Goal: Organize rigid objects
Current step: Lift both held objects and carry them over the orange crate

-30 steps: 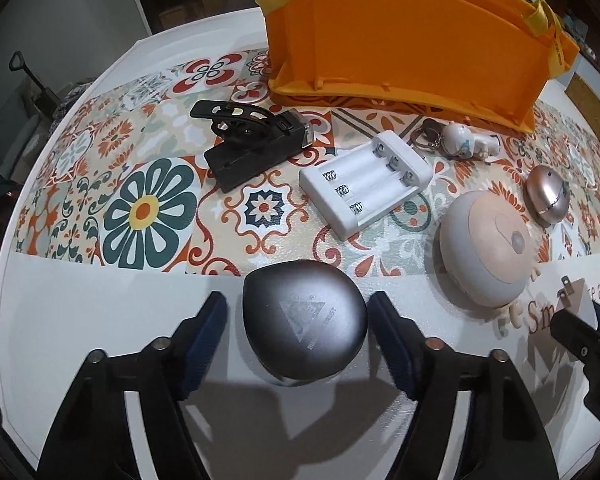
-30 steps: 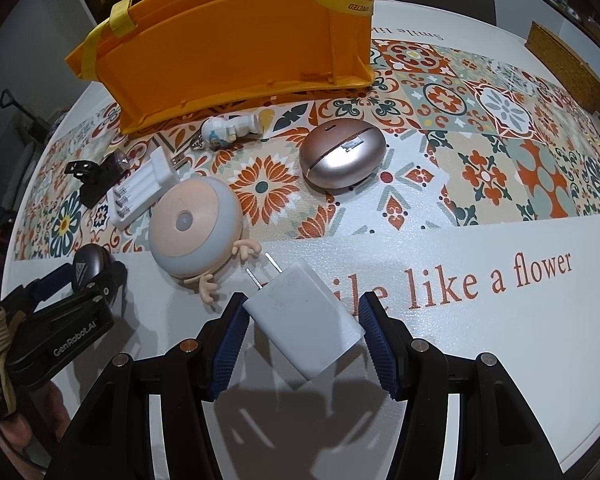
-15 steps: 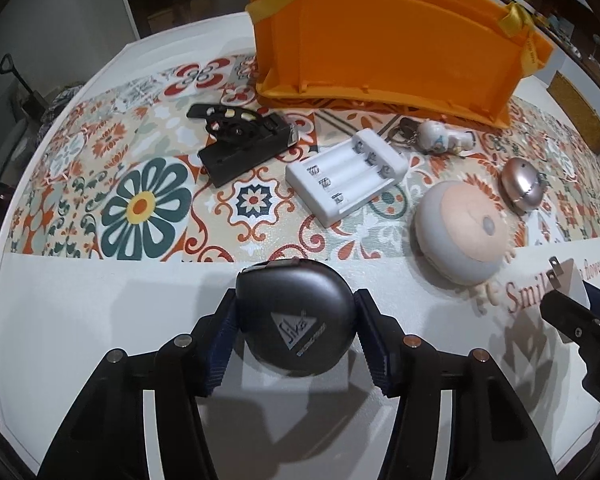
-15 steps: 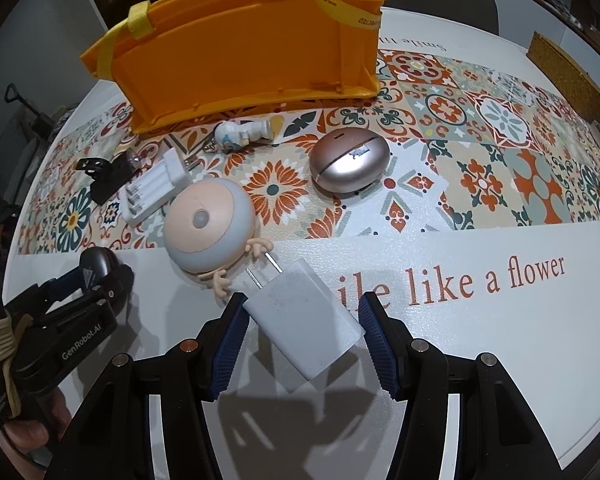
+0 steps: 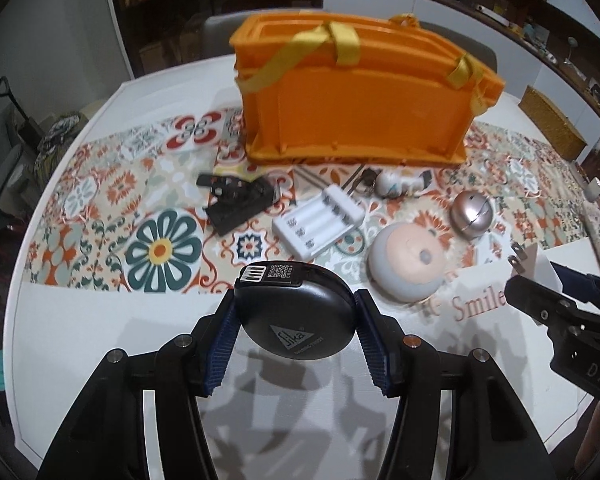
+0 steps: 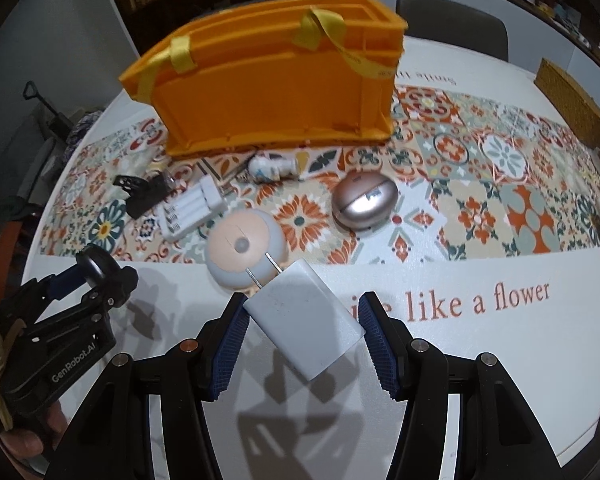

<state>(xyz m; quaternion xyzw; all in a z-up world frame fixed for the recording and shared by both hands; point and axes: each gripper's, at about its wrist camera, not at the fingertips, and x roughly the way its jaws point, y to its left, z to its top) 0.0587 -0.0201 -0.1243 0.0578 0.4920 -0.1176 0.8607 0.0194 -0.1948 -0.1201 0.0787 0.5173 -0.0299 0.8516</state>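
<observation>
The left tool (image 5: 296,334) squeezes a smooth, hard black round case (image 5: 295,314) by its sides and the right tool (image 6: 303,330) pinches a light white plug charger (image 6: 306,318) by two corners, both above the counter (image 6: 480,360), so either might slip

Crate (image 5: 356,120) at the table's (image 5: 80,340) back; before it, battery holder (image 5: 318,224) left of domed light (image 5: 410,266).
</observation>
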